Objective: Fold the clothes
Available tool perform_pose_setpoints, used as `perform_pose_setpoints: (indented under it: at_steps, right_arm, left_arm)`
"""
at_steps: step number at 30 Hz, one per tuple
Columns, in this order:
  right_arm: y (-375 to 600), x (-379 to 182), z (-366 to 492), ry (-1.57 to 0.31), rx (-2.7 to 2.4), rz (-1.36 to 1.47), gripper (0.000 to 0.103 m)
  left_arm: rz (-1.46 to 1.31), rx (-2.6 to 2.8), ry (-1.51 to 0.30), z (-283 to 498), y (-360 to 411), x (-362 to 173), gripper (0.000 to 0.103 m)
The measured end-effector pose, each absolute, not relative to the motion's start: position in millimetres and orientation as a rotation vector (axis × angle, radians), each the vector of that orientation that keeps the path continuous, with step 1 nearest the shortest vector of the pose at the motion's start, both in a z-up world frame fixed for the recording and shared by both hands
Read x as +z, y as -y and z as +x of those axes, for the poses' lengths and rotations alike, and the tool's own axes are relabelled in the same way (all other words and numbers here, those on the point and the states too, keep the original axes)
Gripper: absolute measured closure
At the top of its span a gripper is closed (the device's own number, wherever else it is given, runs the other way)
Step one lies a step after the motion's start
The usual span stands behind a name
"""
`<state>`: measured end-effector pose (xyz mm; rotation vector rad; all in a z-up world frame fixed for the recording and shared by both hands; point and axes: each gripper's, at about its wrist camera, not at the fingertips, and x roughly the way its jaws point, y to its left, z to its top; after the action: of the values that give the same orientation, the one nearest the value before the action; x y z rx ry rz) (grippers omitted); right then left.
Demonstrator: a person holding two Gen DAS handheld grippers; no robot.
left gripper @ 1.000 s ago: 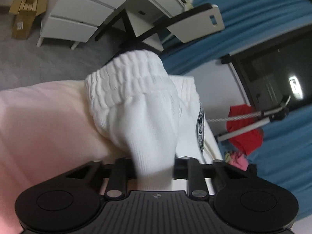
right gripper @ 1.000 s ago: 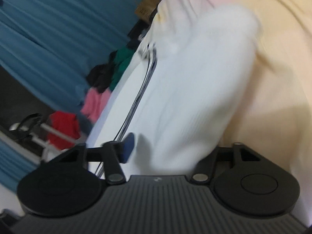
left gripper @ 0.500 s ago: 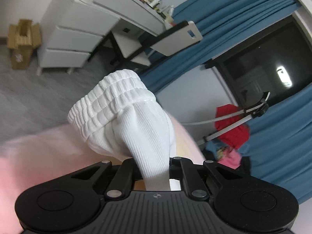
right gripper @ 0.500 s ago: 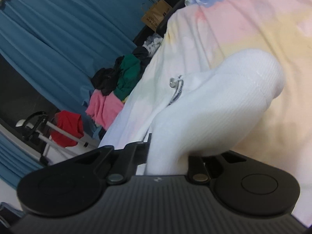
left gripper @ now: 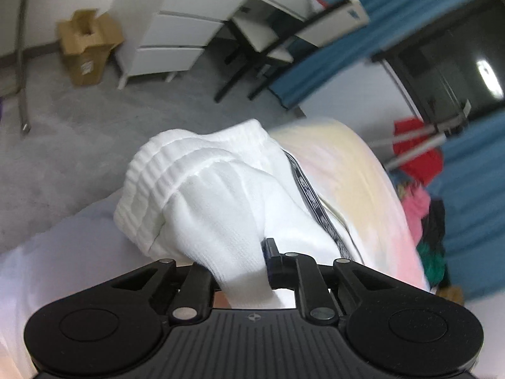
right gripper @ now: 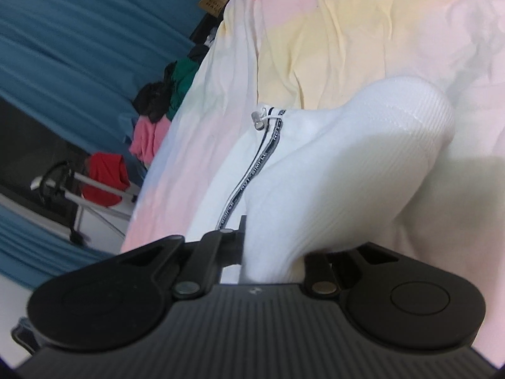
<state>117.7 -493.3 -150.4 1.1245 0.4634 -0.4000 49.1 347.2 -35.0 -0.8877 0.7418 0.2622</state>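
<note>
Both tools grip the white garment [left gripper: 221, 208]: my left tool [left gripper: 243, 271], jaws opening, pinches its ribbed waistband; my right tool [right gripper: 271, 262] pinches a fold above the bed [right gripper: 331, 31].

Left gripper [left gripper: 241, 271] angled downward, jaws opening around pinched white cloth; right gripper [right gripper: 273, 260] tilted down, clamped on white cloth.
</note>
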Motion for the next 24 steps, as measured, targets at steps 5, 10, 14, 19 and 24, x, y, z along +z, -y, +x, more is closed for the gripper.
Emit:
perform_pose_setpoints:
  at_steps: [5,10,14,19,24]
  right_arm:
    - [494.3,-158.4,115.2,-0.459,-0.393,1.17,0.089]
    - [500.3,-168.8,114.5,-0.462,-0.358,1.208,0.088]
    - [503.9,-177.2,110.6,-0.445,-0.32,1.235,0.088]
    - [508.2,-185.0,109.3,-0.425,-0.278,1.267,0.085]
    - [511.9,-187.6,108.7,-0.417,-0.255,1.296,0.077]
  left_arm:
    - [-0.718,0.237,-0.824,43.0,-324.7,-25.2,0.052]
    - [-0.446,0.196,-0.913,33.5,-290.4,8.4,0.041]
    - [-0.295,0.174,-0.821,28.1,-249.0,43.5,0.025]
    - [-0.199,0.092,-0.686,40.5,-167.3,51.5,0.023]
    - [-0.175,-0.027,-0.627,66.9,-71.2,19.2,0.021]
